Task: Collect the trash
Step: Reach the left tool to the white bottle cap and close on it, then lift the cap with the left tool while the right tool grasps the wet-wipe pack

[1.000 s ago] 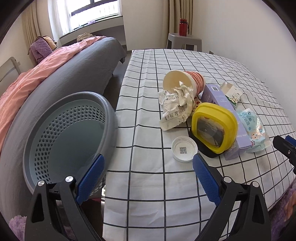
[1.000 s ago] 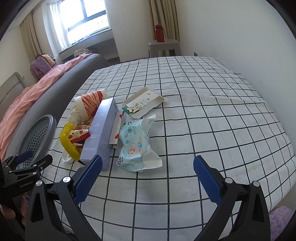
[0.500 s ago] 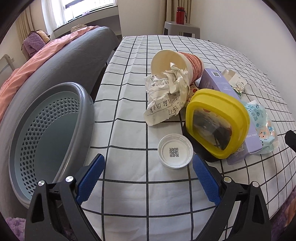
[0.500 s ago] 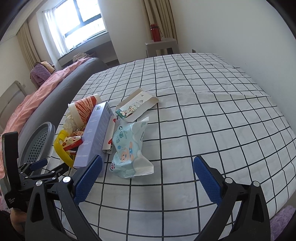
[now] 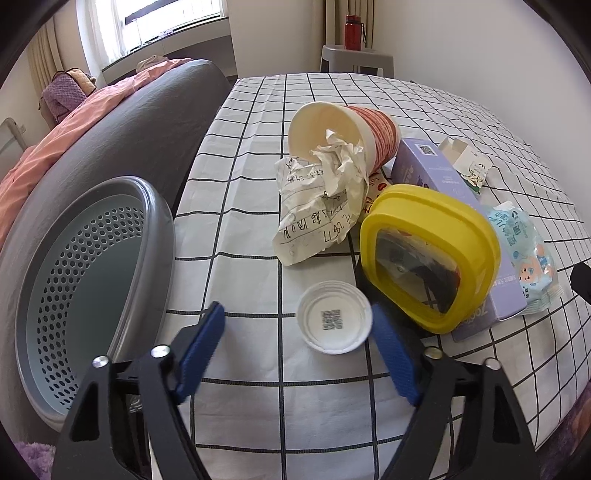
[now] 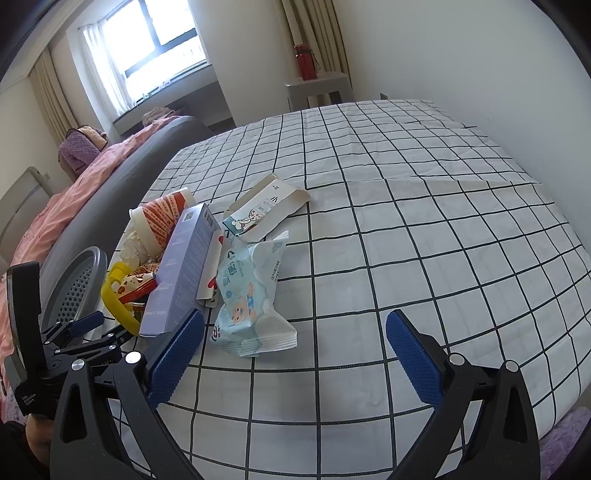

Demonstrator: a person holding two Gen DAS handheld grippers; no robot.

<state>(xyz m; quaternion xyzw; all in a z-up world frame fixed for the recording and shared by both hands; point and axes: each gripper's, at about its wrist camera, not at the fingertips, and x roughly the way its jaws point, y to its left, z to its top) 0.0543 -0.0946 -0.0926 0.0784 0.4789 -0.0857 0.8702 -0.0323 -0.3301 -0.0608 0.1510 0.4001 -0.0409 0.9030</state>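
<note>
Trash lies on the checked tablecloth (image 5: 240,221). A white round lid (image 5: 334,321) lies just ahead of my left gripper (image 5: 297,343), which is open with the lid near its right finger. Beyond it are a yellow-rimmed container (image 5: 430,254), crumpled paper (image 5: 321,206), a tipped paper cup (image 5: 343,129), a purple box (image 5: 439,177) and a blue wipes pack (image 5: 524,254). My right gripper (image 6: 293,349) is open and empty, just short of the wipes pack (image 6: 251,291) and the purple box (image 6: 181,269). A grey perforated basket (image 5: 85,291) stands left of the table.
A flattened white carton (image 6: 266,210) lies behind the wipes. A grey sofa with a pink blanket (image 5: 92,122) runs along the left. A grey stool with a red bottle (image 5: 352,27) stands at the far end. A wall borders the right side.
My left gripper has moved forward and down toward the white lid, and its fingers have narrowed. My right gripper has drifted slightly closer to the wipes pack.
</note>
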